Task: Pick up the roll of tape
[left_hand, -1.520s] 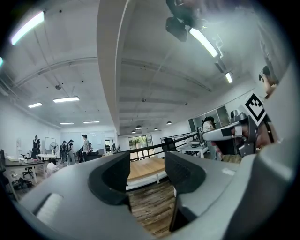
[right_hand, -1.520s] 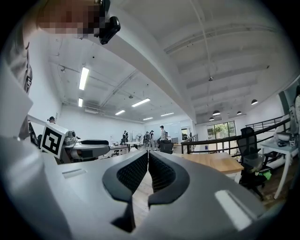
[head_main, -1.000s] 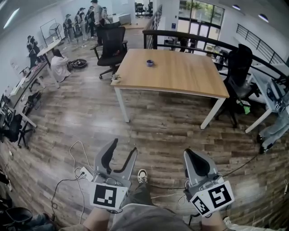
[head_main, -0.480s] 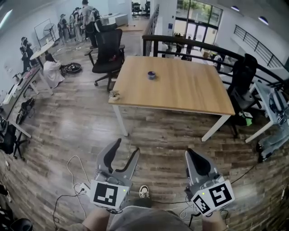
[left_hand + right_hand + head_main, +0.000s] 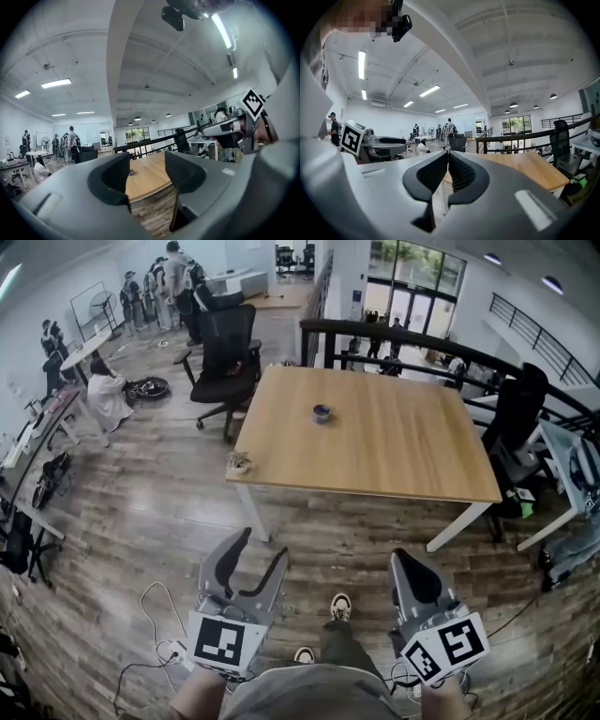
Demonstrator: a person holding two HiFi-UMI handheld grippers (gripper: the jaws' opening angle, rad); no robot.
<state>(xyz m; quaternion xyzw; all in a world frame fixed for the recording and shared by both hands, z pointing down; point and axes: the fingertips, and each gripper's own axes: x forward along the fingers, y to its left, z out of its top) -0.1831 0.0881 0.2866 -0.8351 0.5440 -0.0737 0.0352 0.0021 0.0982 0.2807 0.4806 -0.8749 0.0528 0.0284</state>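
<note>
One roll of tape (image 5: pixel 322 412), upper centre, on the table (image 5: pixel 394 460).
Lower frame: your left gripper (image 5: pixel 260 545) gapes empty; your right gripper (image 5: pixel 405 561) is pinched together, empty.

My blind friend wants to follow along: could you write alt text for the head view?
A person holds two grippers over a plank floor: the left gripper with jaws apart, the right gripper with jaws together, both empty. Ahead stands a wooden table bearing a small blue roll of tape.
</note>
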